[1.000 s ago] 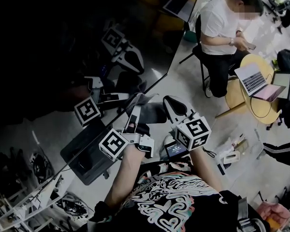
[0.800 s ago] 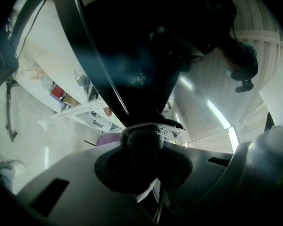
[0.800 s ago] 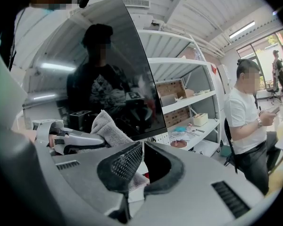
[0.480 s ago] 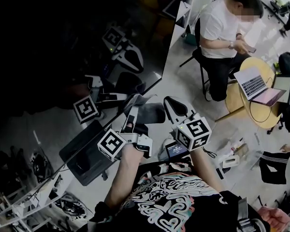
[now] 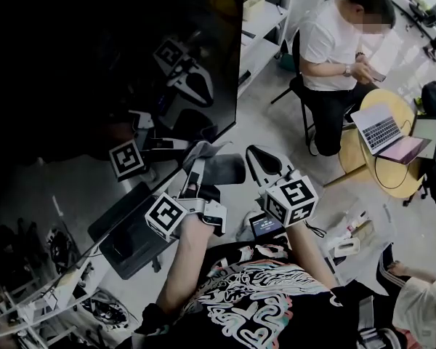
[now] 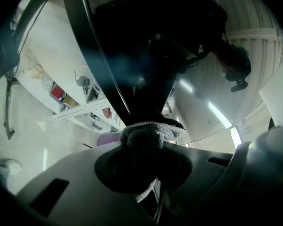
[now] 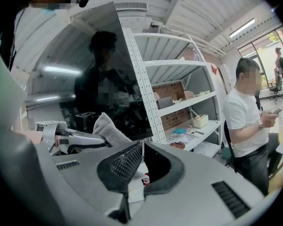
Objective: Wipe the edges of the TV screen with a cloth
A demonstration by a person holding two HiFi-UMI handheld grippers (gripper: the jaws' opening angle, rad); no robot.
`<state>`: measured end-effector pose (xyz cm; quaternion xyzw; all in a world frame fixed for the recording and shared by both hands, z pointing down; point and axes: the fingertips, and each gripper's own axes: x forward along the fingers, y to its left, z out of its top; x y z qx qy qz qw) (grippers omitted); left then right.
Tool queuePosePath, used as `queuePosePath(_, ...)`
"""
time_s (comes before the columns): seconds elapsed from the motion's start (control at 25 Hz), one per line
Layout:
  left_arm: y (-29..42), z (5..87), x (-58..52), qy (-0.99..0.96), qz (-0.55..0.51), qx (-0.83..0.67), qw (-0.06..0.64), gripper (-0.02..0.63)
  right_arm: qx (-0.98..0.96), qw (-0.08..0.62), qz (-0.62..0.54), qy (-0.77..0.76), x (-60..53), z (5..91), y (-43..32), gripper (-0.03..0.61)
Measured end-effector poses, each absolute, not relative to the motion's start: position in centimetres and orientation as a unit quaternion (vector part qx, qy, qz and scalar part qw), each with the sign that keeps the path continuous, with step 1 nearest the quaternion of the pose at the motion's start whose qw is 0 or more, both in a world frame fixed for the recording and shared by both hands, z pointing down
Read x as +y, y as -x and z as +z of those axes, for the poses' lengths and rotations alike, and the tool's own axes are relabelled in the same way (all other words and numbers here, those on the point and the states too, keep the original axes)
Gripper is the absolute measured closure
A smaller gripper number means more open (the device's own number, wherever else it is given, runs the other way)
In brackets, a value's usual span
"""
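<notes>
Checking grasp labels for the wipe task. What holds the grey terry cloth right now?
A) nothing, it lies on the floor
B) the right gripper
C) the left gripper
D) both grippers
C: the left gripper view shows the left gripper with its jaws closed on the bunched grey terry cloth, at the edge of the black TV screen. The right gripper has nothing between its jaws.

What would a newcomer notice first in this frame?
The big black TV screen fills the head view's left half. The left gripper clamps a grey cloth bunched at the screen's lower edge. At upper right, a seated person in a white shirt looks at a phone.
</notes>
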<state>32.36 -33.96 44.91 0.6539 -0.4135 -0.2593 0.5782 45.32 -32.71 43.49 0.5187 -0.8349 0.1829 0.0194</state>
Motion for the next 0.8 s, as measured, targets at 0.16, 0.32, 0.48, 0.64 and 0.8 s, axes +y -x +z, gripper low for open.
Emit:
queuePosePath(0.16, -32.4, 45.1, -34.2, -0.654, -0.258, -0.414, 0.578, 0.538, -0.834, 0.019, 0.183, -0.520, -32.7, 43.6, -45.3, 0.543)
queuePosePath(0.32, -33.3, 44.6, -34.4, -0.652, -0.273, -0.395, 0.586, 0.538, -0.832, 0.018, 0.182, -0.524, -32.6, 43.6, -45.7, 0.543)
queuePosePath(0.48, -34.2, 44.8, -34.6, -0.652, -0.263, -0.397, 0.590, 0.538, -0.830, 0.015, 0.182, -0.526, -32.7, 43.5, -46.6, 0.543)
queuePosePath(0.64, -35.0, 44.7, -34.9, -0.653, -0.258, -0.394, 0.593, 0.538, -0.829, 0.012, 0.182, -0.529, -32.9, 43.3, -47.2, 0.543)
queuePosePath(0.8, -35.8, 44.9, -35.2, -0.656, -0.249, -0.395, 0.593, 0.538, -0.824, 0.009, 0.182, -0.537, -32.8, 43.3, -48.4, 0.543)
